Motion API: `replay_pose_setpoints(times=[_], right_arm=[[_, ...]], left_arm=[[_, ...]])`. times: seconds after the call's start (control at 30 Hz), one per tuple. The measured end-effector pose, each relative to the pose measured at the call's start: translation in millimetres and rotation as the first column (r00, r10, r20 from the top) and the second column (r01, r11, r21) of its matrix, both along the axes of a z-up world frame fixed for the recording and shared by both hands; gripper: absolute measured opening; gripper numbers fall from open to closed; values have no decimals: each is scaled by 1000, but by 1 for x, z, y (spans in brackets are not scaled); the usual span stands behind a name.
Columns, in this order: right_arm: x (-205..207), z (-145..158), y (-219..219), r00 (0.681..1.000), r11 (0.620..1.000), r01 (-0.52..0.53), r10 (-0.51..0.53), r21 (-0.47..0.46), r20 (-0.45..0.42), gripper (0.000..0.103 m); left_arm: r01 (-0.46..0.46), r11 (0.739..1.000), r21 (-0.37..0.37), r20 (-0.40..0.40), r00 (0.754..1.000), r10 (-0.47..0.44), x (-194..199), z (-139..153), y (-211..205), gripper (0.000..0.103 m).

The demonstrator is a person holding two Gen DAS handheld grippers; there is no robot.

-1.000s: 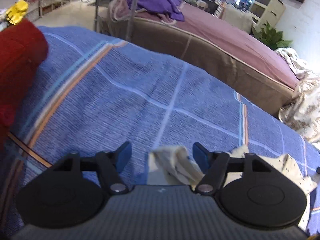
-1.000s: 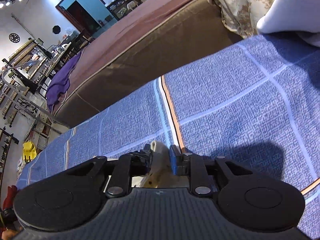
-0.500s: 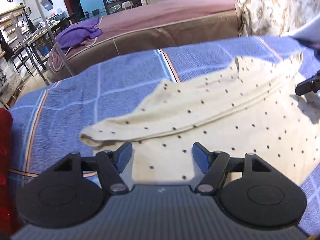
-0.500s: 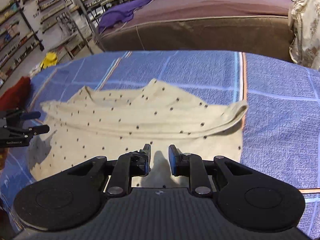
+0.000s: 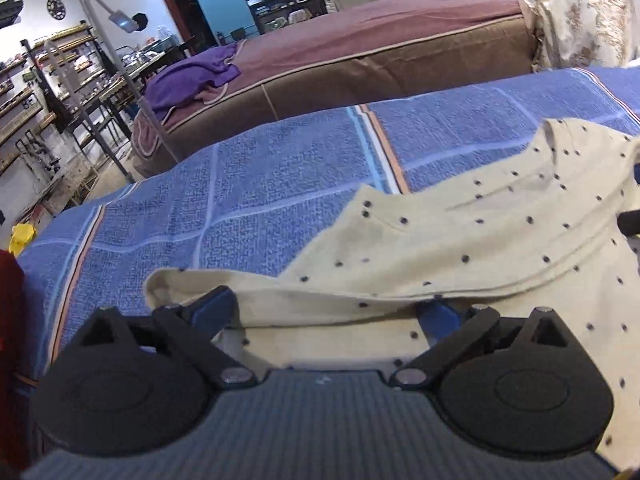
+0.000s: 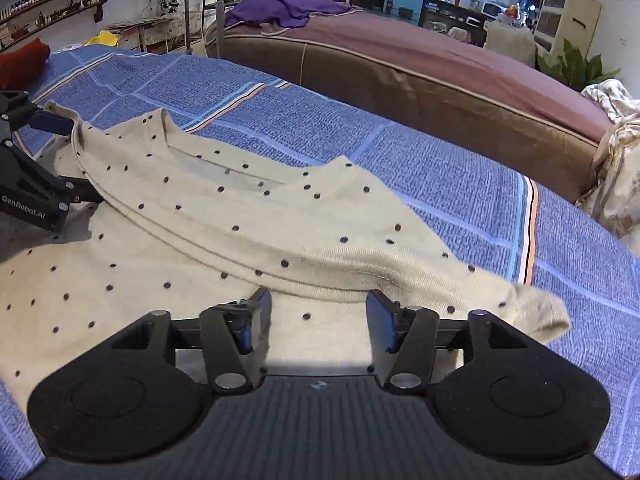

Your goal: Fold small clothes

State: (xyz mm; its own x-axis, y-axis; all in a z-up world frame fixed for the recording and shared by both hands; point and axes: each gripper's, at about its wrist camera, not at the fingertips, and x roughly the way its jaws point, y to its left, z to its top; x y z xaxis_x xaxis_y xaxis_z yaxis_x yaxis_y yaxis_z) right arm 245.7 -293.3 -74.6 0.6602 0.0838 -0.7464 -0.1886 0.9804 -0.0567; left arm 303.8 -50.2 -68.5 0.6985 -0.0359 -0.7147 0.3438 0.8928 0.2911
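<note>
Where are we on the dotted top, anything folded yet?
One fold looks done: the cream dotted top lies on the blue plaid sheet with one part doubled over the rest. Nothing is in hand; the left gripper and the right gripper are both open at the fold's edge. Left: the sleeve sticking out, and the remaining folds.
</note>
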Motion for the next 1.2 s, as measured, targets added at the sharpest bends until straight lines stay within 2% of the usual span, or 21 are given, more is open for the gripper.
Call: replay_pose_setpoints(times=[0.1, 0.2, 0.27, 0.43, 0.6, 0.63, 0.73, 0.83, 0.9, 0.97, 1.0, 1.07, 1.13, 1.2], right_arm=[[19, 0, -2, 1000, 1000, 15, -15, -4, 27, 99], [39, 2, -7, 998, 999, 39, -39, -10, 55, 100], [49, 6, -18, 993, 996, 92, -92, 11, 69, 100], [62, 12, -52, 969, 970, 232, -237, 68, 69, 103], [47, 20, -90, 944, 937, 315, -326, 153, 55, 103], [43, 20, -98, 939, 929, 331, -342, 166, 42, 103], [31, 21, -118, 925, 901, 375, -379, 216, -28, 103], [15, 21, -134, 922, 876, 388, -370, 287, -117, 103], [3, 21, -141, 920, 859, 390, -354, 331, -165, 103], [-10, 21, -147, 918, 844, 395, -341, 363, -205, 103], [-16, 21, -148, 917, 839, 395, -332, 375, -221, 103], [-25, 22, -150, 918, 834, 388, -314, 392, -241, 103], [-32, 23, -150, 920, 833, 383, -302, 399, -251, 103], [-39, 24, -150, 923, 831, 373, -288, 412, -253, 103]], left_arm=[[-35, 999, -36, -14, 999, 35, 28, 2, 5, 103], [-94, 995, -29, 7, 996, 94, 49, 7, 12, 103], [-133, 991, -31, 28, 991, 134, 58, 10, 19, 103], [-195, 979, 53, 58, 980, 192, 65, 12, 36, 103], [-110, 989, 103, 120, 988, 97, 24, 28, 32, 103], [-77, 992, 97, 128, 990, 64, 10, 32, 27, 103], [99, 994, 56, 122, 987, -105, -46, 42, 3, 103], [282, 959, 15, 128, 951, -282, -112, 49, -29, 103], [391, 921, -6, 96, 917, -388, -152, 49, -53, 101], [498, 867, -5, 44, 867, -497, -192, 42, -81, 92], [538, 843, 16, 36, 842, -539, -209, 37, -95, 86], [590, 801, 99, 46, 802, -596, -235, 23, -119, 81], [612, 772, 175, 55, 776, -628, -254, 12, -138, 70], [639, 748, 179, 42, 755, -655, -266, 7, -152, 70]])
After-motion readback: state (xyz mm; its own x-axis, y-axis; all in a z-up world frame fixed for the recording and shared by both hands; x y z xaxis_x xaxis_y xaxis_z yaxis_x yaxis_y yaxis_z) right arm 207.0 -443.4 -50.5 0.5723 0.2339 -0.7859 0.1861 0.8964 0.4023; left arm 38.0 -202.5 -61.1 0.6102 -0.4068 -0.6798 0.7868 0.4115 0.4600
